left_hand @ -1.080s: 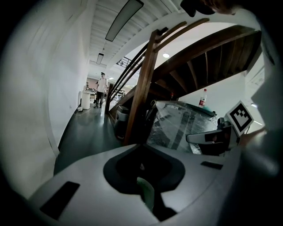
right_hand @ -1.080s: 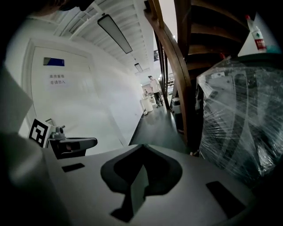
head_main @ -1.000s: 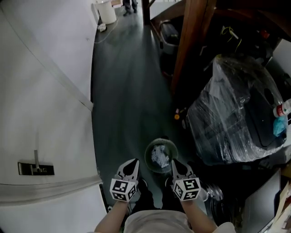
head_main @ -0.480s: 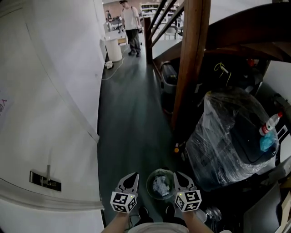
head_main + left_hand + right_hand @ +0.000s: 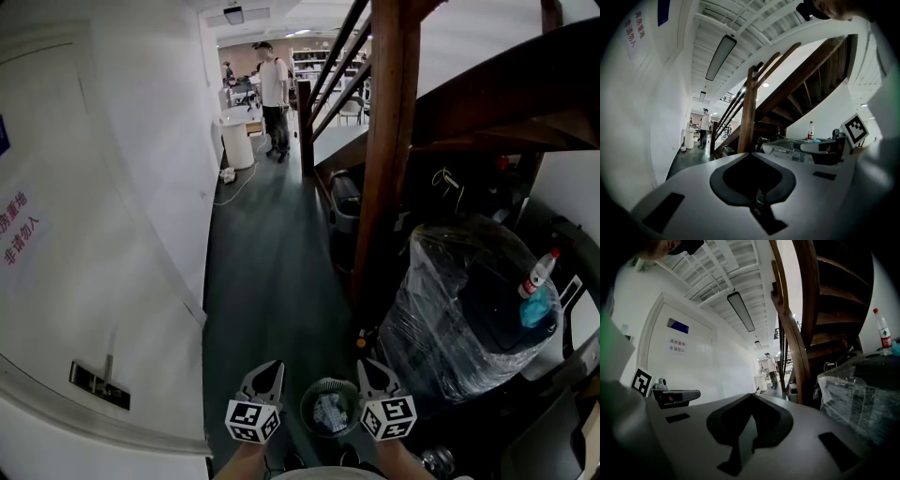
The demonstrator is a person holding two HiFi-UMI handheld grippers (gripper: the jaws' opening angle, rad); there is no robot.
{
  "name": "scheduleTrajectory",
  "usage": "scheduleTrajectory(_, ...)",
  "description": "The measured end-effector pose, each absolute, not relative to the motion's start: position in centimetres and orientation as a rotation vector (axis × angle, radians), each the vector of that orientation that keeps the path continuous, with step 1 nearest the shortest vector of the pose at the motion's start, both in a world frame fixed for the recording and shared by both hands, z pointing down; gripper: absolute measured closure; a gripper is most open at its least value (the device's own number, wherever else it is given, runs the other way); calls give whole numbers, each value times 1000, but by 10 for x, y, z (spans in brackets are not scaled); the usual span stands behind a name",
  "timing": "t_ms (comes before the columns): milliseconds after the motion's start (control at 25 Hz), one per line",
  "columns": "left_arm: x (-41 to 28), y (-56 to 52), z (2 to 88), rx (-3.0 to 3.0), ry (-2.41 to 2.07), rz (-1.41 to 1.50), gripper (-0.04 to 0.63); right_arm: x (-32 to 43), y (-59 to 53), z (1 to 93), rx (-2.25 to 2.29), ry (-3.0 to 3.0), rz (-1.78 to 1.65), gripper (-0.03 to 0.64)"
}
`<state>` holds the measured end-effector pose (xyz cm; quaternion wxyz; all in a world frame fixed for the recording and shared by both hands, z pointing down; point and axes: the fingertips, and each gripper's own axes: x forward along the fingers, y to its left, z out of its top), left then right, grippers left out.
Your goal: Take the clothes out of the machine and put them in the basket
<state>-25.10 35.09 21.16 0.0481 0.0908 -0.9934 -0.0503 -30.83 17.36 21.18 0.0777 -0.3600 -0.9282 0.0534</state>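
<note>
My left gripper (image 5: 273, 367) and right gripper (image 5: 365, 366) are side by side at the bottom of the head view, both pointing level down the corridor. In the left gripper view the left gripper (image 5: 752, 155) has its jaws together with nothing between them. The right gripper (image 5: 751, 395) is likewise shut and empty in the right gripper view. On the floor below and between them stands a small round bin (image 5: 328, 409) with white scraps inside. A dark machine wrapped in clear plastic (image 5: 464, 314) stands at the right. No clothes show.
A wooden stair post (image 5: 385, 141) rises just left of the wrapped machine, with the staircase above. A plastic bottle (image 5: 536, 273) stands on the machine. A white wall and door (image 5: 84, 281) line the left. Far down the corridor a person (image 5: 275, 89) stands by a white bin (image 5: 236, 141).
Both grippers have risen together, still shut. The head view has tilted up from the floor to the corridor, so the person and the stair rails have come into sight.
</note>
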Motion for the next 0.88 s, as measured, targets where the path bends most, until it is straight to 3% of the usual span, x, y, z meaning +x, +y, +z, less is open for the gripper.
scheduleTrajectory(880, -248, 343, 171, 300, -3104, -161, 575, -304, 185, 179, -1159, -2806, 195, 611)
